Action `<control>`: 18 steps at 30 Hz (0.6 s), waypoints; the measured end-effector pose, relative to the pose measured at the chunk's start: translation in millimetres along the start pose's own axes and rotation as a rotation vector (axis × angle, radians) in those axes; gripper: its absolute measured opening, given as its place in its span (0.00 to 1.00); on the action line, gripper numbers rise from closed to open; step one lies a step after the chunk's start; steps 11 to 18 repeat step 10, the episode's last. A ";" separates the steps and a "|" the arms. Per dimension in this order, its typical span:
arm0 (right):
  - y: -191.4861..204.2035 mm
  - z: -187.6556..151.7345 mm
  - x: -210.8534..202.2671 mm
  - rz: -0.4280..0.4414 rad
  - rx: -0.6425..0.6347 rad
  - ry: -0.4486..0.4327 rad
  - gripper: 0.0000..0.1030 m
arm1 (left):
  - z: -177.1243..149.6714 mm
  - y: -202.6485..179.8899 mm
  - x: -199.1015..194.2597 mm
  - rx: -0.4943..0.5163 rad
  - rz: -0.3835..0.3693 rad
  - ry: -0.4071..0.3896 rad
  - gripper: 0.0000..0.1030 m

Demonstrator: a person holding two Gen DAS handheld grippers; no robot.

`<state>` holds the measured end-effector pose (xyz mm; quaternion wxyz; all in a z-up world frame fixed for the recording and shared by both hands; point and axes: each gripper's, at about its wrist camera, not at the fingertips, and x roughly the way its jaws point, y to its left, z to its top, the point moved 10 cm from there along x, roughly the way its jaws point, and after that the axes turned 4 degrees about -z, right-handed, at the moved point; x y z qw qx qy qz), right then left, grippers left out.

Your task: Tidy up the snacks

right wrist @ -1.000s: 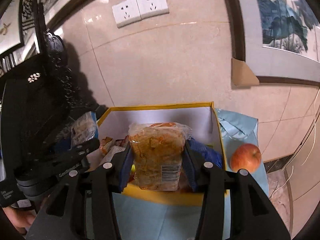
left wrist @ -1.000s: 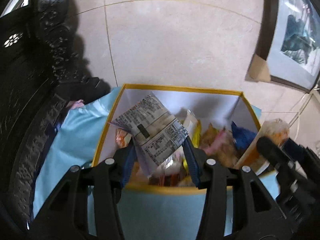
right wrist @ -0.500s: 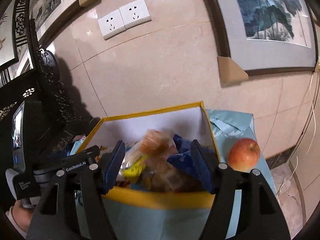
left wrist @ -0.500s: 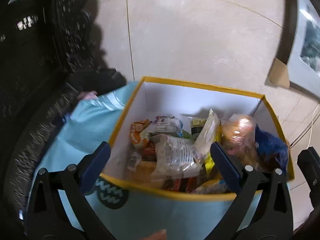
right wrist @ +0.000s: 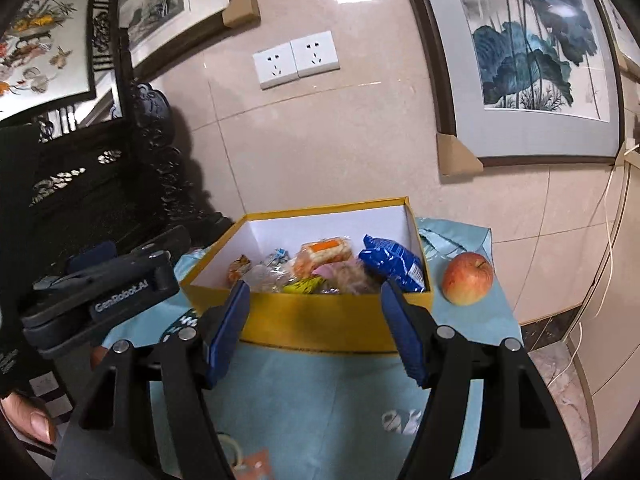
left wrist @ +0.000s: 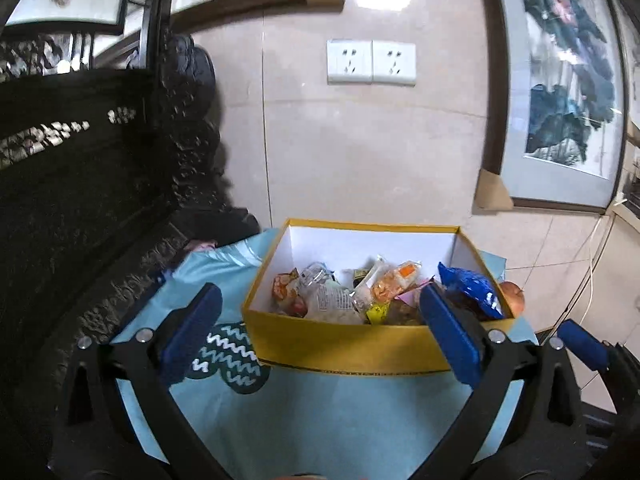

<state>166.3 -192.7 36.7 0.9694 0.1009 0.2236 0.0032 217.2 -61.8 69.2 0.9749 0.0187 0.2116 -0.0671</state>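
Left wrist view puts the carved dark furniture (left wrist: 80, 208) along the left edge, then the light blue cloth (left wrist: 320, 412) over the table, then the yellow box (left wrist: 360, 344) at centre, its white inside heaped with snack packets (left wrist: 332, 300). The left gripper (left wrist: 316, 336) hangs in front of the box at the bottom of the frame, its fingers spread as wide as they go after just opening, with nothing between them. At the right end of the box a blue packet (left wrist: 472, 284) stands up above the rim and leans outward; a nudge from a returning finger could tip it over the wall onto the cloth.

Right wrist view shows the left gripper's black body at lower left, the box at centre, and the right gripper (right wrist: 316, 328) low in the frame, its fingers parted and empty, having just been opening too. To the right of the box a red apple (right wrist: 468, 278) sits loose on the cloth close to the table's right edge; it looks free to roll, though the fisheye makes the margin hard to judge. A tug on the cloth or a bump to the box could send it off. The heap itself is loose, so reaching in may drag neighbouring packets out.
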 end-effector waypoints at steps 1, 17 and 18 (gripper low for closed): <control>1.1 -2.0 -6.0 0.005 0.004 -0.003 0.67 | -2.7 -2.6 -5.4 0.018 -0.013 0.015 0.98; 0.3 -16.6 -40.2 -0.013 0.034 -0.049 0.96 | -30.3 3.1 -32.8 -0.002 -0.029 0.093 0.98; 0.3 -16.6 -40.2 -0.013 0.034 -0.049 0.96 | -30.3 3.1 -32.8 -0.002 -0.029 0.093 0.98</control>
